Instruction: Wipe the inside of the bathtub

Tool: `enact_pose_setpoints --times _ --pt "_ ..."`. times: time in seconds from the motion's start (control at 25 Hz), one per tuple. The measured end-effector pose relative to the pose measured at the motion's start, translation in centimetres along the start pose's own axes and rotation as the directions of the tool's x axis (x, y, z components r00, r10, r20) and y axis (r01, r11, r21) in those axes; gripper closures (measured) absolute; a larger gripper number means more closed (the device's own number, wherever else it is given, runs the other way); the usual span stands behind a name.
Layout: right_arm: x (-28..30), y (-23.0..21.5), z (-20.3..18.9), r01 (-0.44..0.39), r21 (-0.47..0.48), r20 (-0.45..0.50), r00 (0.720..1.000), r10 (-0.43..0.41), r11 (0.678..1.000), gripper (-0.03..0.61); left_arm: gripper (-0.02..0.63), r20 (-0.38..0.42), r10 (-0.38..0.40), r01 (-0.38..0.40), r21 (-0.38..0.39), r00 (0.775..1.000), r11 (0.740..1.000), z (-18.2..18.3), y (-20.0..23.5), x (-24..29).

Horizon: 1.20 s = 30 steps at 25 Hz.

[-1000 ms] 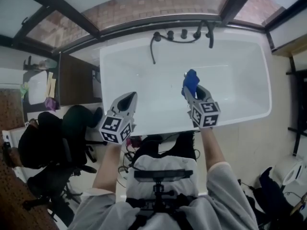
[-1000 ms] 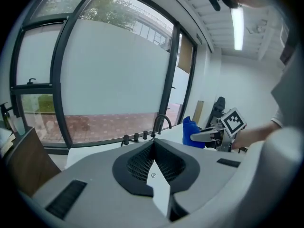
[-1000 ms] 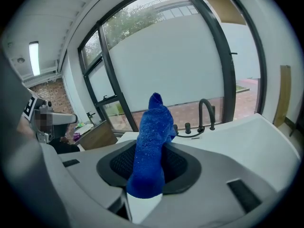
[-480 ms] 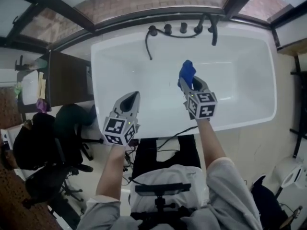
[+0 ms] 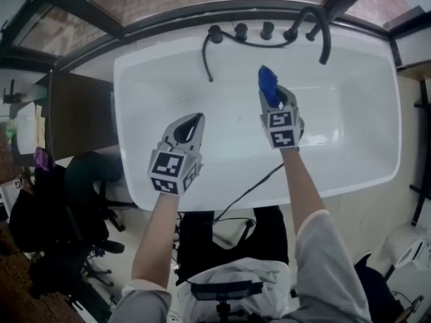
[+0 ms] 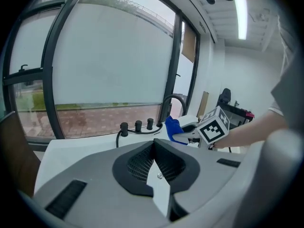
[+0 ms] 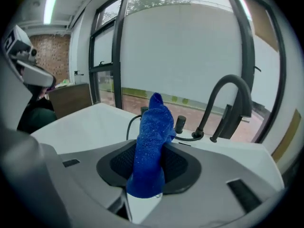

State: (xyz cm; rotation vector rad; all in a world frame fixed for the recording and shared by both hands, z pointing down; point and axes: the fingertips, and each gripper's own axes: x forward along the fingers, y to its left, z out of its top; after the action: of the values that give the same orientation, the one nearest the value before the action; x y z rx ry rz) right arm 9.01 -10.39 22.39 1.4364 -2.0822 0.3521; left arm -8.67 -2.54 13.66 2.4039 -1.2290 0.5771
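The tub (image 5: 350, 113) is white and fills the middle of the head view. Its long far side is at 12 o'clock, next to a big window (image 6: 109, 56). The inside looks bare and white.

A blue cloth (image 5: 267, 85) is over the tub, a bit toward 1 o'clock from the tub's middle. The right gripper (image 5: 275, 98) holds it. Its jaws are shut tight on the bottom of the cloth, and the rest of the cloth sticks out past the tips. In the left gripper view the cloth looks to be up in the air, not down on the tub floor.

The left gripper (image 5: 188, 128) is at 8 o'clock from the right one, over the near half of the tub. Its jaws are pressed together and nothing is between them. The two grippers are well apart.

On the far rim at 12 o'clock stand small black knobs (image 5: 254, 30). A thin black hose (image 5: 207, 56) hangs into the tub at 11 o'clock. A bent black tap (image 5: 318, 24) is at 1 o'clock.

A black cord (image 5: 259, 180) runs over the near rim at 6 o'clock. A brown desk (image 5: 77, 113) is at 9 o'clock from the tub. Black chairs (image 5: 74, 200) are at 8 o'clock.
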Motion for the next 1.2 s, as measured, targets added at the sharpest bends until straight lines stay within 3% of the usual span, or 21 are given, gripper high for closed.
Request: enact_pose_setpoints --times 0.12,0.32,0.76,1.2 --pt "3.6 0.1 -0.6 -0.003 -0.195 -0.033 0.999 -0.003 0.981 0.437 0.611 0.017 0.001 -0.001 -0.012 1.000 1.000 -0.6 1.5 3.0" --pt "9.7 0.6 -2.7 -0.035 -0.470 -0.072 0.997 0.001 0.882 0.437 0.611 0.021 -0.004 0.004 -0.006 1.000 1.000 -3.2 3.2 7.9" --pt "22.1 1.2 -6.9 -0.015 -0.727 -0.066 0.997 -0.048 0.686 0.440 0.611 0.010 -0.017 0.017 -0.003 1.000 1.000 -9.1 6.2 16.7" --pt "29.4 2.2 -8.1 0.043 -0.736 -0.041 0.993 -0.108 0.676 0.439 0.611 0.019 -0.029 0.028 0.021 0.999 0.999 -12.1 8.7 23.0"
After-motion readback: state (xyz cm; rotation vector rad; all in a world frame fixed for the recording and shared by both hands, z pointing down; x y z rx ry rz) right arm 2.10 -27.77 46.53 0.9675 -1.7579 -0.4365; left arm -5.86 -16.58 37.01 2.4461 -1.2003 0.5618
